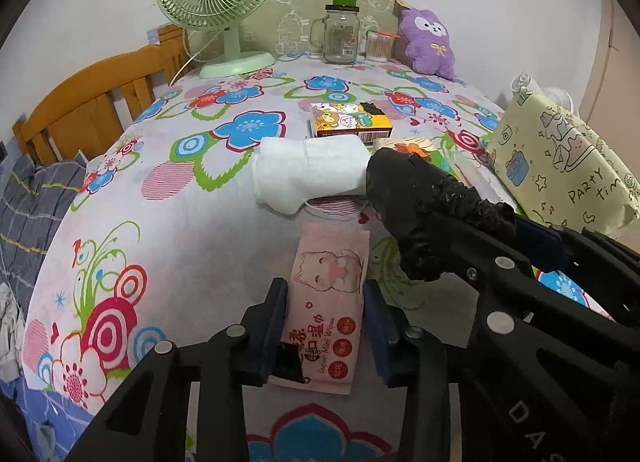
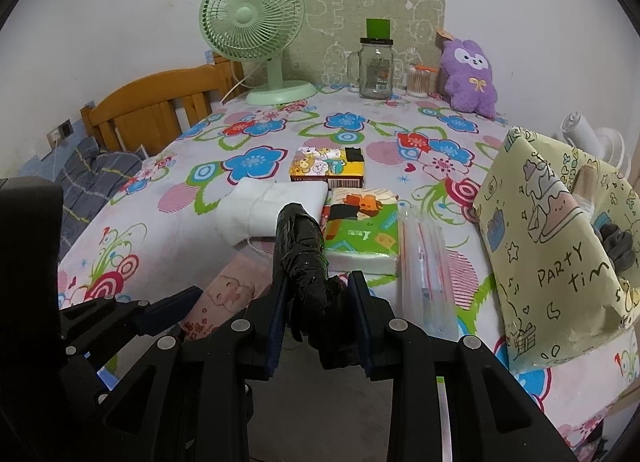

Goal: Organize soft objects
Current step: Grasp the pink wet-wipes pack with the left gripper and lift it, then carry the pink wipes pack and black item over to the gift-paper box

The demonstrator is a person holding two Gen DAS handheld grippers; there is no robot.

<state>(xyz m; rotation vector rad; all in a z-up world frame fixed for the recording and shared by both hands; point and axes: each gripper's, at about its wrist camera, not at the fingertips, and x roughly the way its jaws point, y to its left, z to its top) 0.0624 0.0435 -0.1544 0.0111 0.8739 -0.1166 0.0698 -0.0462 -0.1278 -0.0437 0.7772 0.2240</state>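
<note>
Pink wipes pack printed with a cartoon cat (image 1: 332, 262), lying flat near the front of the bench and set lengthwise between the pads of the left hand-held gripper (image 1: 326, 290), narrowed until both pads sit against its long edges.

Underneath everything, wide bench draped in a floral cloth (image 1: 192, 222). At the right edge, large pale-yellow paper bag with doodle print (image 2: 552, 262), leaning. At the back, mint-green desk fan (image 2: 252, 22), upright, well apart from a purple plush toy (image 2: 470, 74) propped against the wall. Mid-bench, folded white cloth (image 2: 264, 206), touching a green-and-white soft tissue pack (image 2: 364, 230), with a yellow cartoon-printed box (image 2: 326, 166) just behind both.

Closest, crinkled black plastic-wrapped bundle (image 2: 300, 238), clamped in the right hand-held gripper (image 2: 320, 282) and jutting forward over the white cloth's near edge.
</note>
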